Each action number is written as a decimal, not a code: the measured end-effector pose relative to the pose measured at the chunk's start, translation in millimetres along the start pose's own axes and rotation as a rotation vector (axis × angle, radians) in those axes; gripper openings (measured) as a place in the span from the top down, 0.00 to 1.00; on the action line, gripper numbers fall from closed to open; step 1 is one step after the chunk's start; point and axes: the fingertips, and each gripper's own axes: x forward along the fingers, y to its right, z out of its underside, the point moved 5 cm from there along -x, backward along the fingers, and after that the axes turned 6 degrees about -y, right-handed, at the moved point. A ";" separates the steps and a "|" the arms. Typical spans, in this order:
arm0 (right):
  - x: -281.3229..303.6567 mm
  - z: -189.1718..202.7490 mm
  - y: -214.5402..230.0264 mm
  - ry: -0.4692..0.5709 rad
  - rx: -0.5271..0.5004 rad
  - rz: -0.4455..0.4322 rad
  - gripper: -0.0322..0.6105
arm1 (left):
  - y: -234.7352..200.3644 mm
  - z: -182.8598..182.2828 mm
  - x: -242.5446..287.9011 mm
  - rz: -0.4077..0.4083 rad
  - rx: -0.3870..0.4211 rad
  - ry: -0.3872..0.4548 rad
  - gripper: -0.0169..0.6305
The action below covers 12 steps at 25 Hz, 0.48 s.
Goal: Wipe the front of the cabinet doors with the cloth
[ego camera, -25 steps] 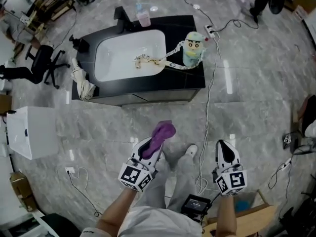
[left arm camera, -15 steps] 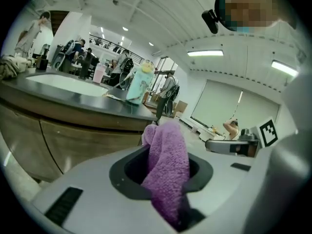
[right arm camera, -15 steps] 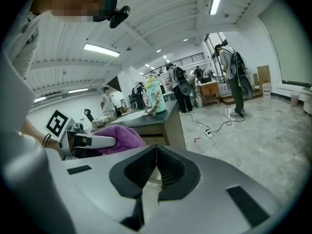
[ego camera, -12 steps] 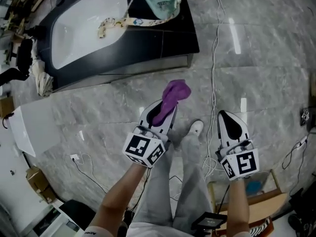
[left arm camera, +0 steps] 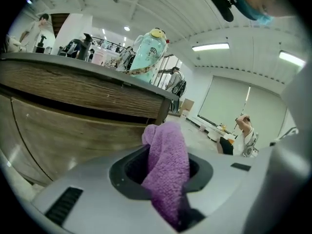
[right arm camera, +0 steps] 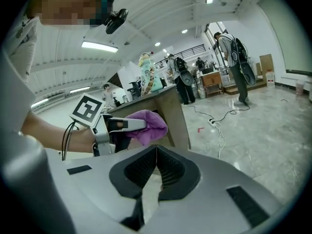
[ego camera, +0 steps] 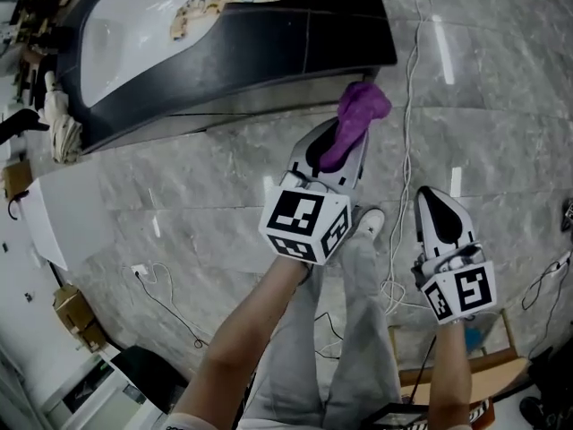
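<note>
Left tongs [ego camera: 343,141] are clenched on a purple terry cloth [ego camera: 363,106], which is bunched between the jaws and sticks out past their tips. The cloth is held above the floor, near the right front corner of a dark cabinet [ego camera: 269,47], and appears clear of the doors. A white basin [ego camera: 148,34] is set into the counter on top of the cabinet. A pale green figure-shaped bottle [left arm camera: 148,50] with a patterned strap is stood beside the basin. Right tongs [ego camera: 436,200] are held further back from the cabinet and to the side, with jaws pressed together and nothing between them. Grey marble floor [ego camera: 197,186] is seen below, crossed by a white cable [ego camera: 405,150].
</note>
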 end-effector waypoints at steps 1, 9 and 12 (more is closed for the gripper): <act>2.9 0.3 -2.7 -0.006 -0.004 -0.012 0.91 | -2.0 -1.5 2.1 -0.004 0.007 0.004 0.82; 26.0 19.6 -30.9 -0.069 -0.056 -0.039 0.91 | -54.7 -3.6 -1.0 -0.042 0.059 -0.007 0.82; 33.8 26.3 -43.1 -0.081 -0.039 -0.024 0.91 | -85.5 -3.3 -11.2 -0.073 0.024 -0.003 0.82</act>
